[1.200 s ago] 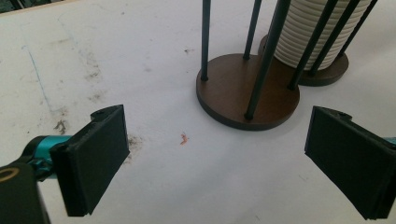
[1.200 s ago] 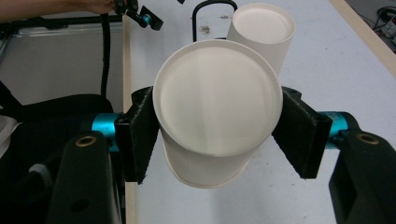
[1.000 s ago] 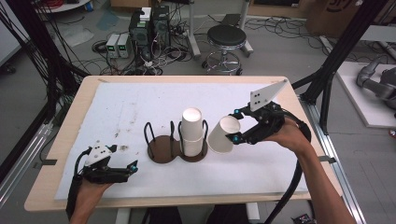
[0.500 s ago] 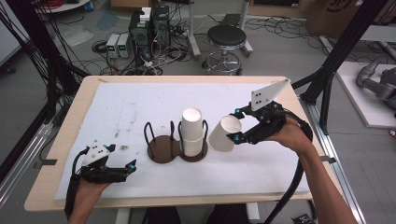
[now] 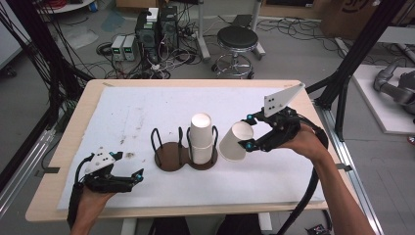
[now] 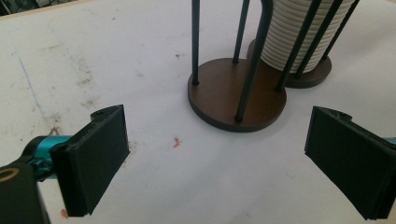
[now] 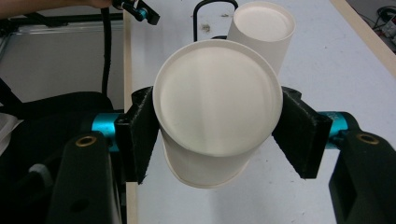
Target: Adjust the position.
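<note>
White sheeting covers the wooden table (image 5: 58, 161), and behind it the grey floor carries a round stool (image 5: 237, 39) and some boxes with tangled cables. Near the middle of the sheet stands a dark holder (image 5: 172, 157) with two round bases side by side and thin upright wires. Its left base is bare; its right base bears a stack of white paper cups (image 5: 201, 137) turned bottom up.

Just to the right of that stack, the right gripper (image 5: 249, 132) pinches a single white paper cup (image 5: 236, 142) by its sides, one pad on each flank. The cup is tilted and held above the sheet, apart from the stack. In the right gripper view its flat bottom faces the camera, with the stack close behind it.

At the table's near left corner the left gripper (image 5: 138, 175) rests low over the sheet, jaws spread wide with nothing between them. It points toward the holder, which is near but not touched.
</note>
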Demonstrator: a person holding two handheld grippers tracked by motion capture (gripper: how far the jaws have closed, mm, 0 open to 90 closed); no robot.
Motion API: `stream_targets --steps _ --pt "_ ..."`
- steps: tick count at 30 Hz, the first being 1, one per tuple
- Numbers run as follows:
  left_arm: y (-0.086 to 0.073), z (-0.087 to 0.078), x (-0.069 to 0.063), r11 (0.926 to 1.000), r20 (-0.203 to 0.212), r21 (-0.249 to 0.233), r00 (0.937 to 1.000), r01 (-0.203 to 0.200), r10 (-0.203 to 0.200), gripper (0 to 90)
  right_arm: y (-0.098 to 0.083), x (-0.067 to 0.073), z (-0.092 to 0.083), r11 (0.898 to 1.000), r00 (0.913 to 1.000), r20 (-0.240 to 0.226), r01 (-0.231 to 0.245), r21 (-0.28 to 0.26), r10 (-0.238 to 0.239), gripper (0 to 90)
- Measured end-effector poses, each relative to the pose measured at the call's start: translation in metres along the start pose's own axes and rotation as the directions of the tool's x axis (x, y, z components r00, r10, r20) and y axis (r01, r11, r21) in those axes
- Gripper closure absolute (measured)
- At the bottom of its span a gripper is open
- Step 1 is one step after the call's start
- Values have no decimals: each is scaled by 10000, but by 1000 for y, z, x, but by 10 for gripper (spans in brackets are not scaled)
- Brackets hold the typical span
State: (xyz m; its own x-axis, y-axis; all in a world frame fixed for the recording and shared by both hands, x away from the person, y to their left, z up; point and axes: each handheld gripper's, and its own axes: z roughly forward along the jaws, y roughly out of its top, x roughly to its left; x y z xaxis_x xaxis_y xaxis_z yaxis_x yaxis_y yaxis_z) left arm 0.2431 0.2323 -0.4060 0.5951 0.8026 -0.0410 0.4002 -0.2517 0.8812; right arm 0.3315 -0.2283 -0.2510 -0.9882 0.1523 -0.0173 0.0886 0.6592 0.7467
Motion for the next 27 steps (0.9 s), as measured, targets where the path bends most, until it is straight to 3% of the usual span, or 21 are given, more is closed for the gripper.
stream_targets --steps 9,17,21,25,27 --pt "7 -4 3 9999 590 -38 9982 -120 122 62 -3 2 -1 10000 10000 -54 7 3 -7 355" --pt "13 -10 7 9993 1253 -48 9914 -377 380 62 -1 4 -4 10000 10000 -72 68 9 -68 355" --pt "19 -12 8 9978 1731 33 9828 -666 650 62 -1 4 -4 10000 9999 -98 78 32 -78 355" --pt "26 -14 7 9953 2201 70 9710 -968 929 62 -2 5 -3 9999 9999 -122 93 43 -92 355" --pt "30 -14 7 9932 2492 99 9622 -1157 1096 62 -2 5 -2 9999 9998 -162 105 47 -104 355"
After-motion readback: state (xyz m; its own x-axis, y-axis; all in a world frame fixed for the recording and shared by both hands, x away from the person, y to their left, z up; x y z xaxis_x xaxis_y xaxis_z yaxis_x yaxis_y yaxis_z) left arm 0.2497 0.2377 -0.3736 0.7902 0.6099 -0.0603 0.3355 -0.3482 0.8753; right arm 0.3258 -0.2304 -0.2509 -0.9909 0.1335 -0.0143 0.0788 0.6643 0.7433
